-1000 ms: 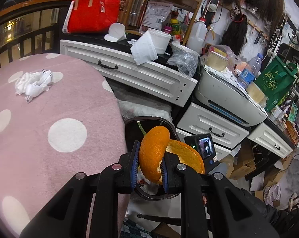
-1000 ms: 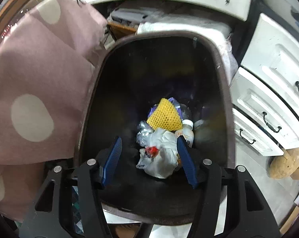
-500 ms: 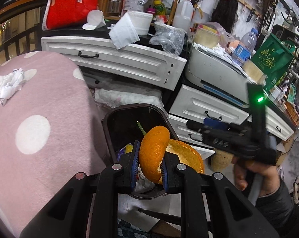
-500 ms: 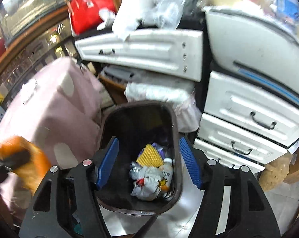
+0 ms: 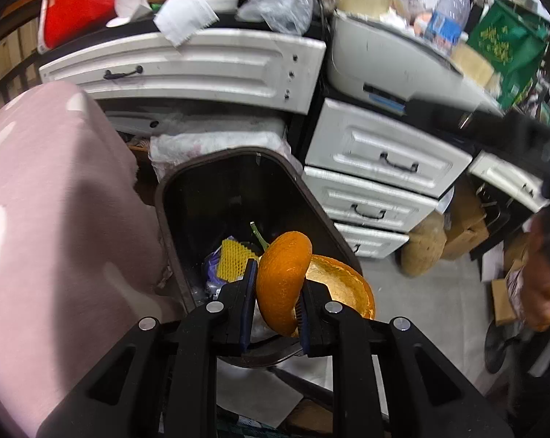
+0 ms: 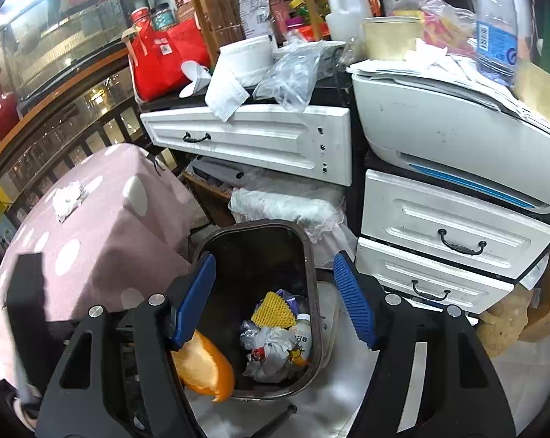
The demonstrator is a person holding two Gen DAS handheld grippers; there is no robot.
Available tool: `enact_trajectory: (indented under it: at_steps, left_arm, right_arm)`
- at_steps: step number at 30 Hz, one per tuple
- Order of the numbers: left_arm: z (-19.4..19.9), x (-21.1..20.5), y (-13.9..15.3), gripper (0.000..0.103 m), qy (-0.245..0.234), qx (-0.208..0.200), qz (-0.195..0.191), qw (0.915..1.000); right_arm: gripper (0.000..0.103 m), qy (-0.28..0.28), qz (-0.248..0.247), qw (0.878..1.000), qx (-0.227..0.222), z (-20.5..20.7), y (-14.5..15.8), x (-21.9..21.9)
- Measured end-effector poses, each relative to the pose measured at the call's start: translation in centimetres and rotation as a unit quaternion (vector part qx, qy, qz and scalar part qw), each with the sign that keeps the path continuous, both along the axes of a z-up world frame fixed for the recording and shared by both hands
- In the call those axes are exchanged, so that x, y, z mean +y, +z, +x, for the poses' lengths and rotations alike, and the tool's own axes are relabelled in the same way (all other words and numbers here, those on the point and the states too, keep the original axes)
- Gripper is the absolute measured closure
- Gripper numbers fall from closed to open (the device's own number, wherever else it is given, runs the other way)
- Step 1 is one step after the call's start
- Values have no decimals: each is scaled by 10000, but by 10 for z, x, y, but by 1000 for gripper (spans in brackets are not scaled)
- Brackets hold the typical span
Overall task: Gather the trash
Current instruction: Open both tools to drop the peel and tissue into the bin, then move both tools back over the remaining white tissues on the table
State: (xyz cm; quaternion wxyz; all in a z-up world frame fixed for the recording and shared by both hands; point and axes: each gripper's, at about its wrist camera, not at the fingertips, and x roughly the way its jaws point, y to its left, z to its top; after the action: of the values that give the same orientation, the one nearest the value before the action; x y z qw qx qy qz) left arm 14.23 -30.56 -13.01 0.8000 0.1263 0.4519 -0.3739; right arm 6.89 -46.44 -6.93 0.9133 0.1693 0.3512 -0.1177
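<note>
The left gripper (image 5: 275,295) tilts steeply down over the near rim of the dark trash bin (image 5: 173,226), its blue pads clamped on an orange peel (image 5: 284,281) that stands between them with its long axis running up and away from the jaws, a green stem (image 5: 259,235) at its far end and its hollow cup flaring right. The right gripper (image 6: 275,303) hangs higher above the same bin, jaws wide apart and just lately opening, gripping nothing, with the bin's trash (image 6: 275,343) between its fingers.
</note>
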Motion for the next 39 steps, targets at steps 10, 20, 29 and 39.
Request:
enact_trajectory:
  at_steps: [10,20,29,39]
  left_arm:
    - [6,-32,-39,84,-152,-12,585,9982]
    - [21,-39,-62,29,-69,319,805,9962]
    - [9,-36,-51,11,-222,261,786,9963]
    - [-25,-5,13,9,-336,-61,98,9994]
  right_arm:
    - [36,-57,39,10000,57,-7,-6,-5]
    - [36,-40,85,9998,168,-4,-11,-3]
    - [31,-124,55,9999,101,-7,-6,-8]
    - [23,0,150,9998,-97,-2,3,-2]
